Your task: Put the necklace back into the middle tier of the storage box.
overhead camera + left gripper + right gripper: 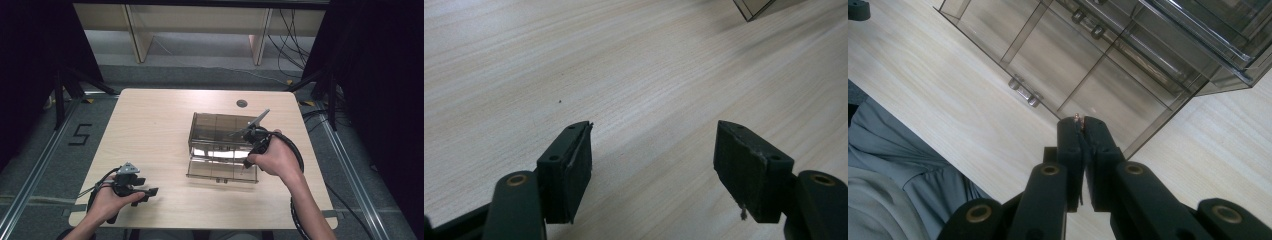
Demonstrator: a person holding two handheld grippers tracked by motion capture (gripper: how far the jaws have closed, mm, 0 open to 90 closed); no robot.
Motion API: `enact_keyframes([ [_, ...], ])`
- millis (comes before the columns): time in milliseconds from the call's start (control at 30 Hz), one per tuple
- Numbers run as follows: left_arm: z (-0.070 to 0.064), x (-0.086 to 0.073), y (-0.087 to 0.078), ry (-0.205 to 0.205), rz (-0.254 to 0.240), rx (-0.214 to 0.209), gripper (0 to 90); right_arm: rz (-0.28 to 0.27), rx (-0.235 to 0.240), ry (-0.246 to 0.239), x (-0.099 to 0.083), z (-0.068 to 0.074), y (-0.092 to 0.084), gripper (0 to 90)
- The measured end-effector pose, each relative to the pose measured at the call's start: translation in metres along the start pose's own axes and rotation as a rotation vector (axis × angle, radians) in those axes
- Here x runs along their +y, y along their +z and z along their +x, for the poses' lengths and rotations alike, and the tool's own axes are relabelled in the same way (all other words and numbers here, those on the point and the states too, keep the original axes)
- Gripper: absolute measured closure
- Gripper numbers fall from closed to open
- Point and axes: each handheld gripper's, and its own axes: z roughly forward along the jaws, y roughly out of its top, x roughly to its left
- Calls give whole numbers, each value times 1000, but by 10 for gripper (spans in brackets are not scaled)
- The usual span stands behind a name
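Your right gripper (1082, 121) pinches a tiny copper-coloured piece (1077, 116) over the smoky plastic organizer box (220, 145).
The box stands in the middle-right of the bench (150, 130); your left gripper (653, 165) rests near the front-left edge, jaws released and holding nothing.

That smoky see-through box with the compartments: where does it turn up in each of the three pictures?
High view: the compartment box stands right of the table's middle, lid open, with the right gripper at its front right.
Left gripper view: just one corner of it, at the top right edge.
Right gripper view: across the upper half, beyond the shut jaws.
Shared landmark: the pale wooden table.
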Motion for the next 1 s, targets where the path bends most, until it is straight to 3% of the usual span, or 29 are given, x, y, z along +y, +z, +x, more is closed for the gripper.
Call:
enact_keyframes([
  [33, 0, 0, 0, 2, 2, 0, 313, 11, -5, 25, 0, 1, 0, 869],
  [67, 0, 0, 0, -3, -3, 2, 313, -4, -1, 1, 0, -1, 1, 869],
  [167, 0, 0, 0, -3, -2, 1, 313, 0, -3, -3, 1, -2, 1, 869],
  [200, 0, 0, 0, -3, -2, 1, 313, 15, 2, 25, 1, 0, 1, 869],
  [267, 0, 0, 1, -7, -4, 4, 313, 4, 2, 9, 1, -3, 2, 869],
  [367, 0, 0, 0, -4, -3, 1, 312, 8, -2, 29, 1, -3, 3, 869],
  [467, 0, 0, 0, -3, -2, 1, 313, -10, -9, 3, 1, -6, 4, 869],
  [500, 0, 0, 0, -3, -2, 0, 312, 6, -16, 40, 2, -4, 3, 869],
  [633, 0, 0, 1, -6, -1, 10, 312, -20, -21, 16, 2, -7, 6, 869],
  [667, 0, 0, 1, -7, -1, 10, 312, -5, -22, 45, 2, -6, 6, 869],
  [733, 0, 0, 1, -7, -1, 10, 312, -8, -25, 32, 3, -7, 8, 869],
  [800, 0, 0, 1, -5, -1, 9, 312, -5, -19, 51, 3, -7, 8, 869],
  [833, 0, 0, 1, -6, -1, 10, 312, -15, -21, 21, 3, -9, 8, 869],
  [867, 0, 0, 1, -5, -2, 0, 312, -15, -21, 41, 3, -8, 8, 869],
  [1000, 0, 0, 1, -6, -4, 0, 312, -11, -20, 43, 3, -10, 9, 869],
])
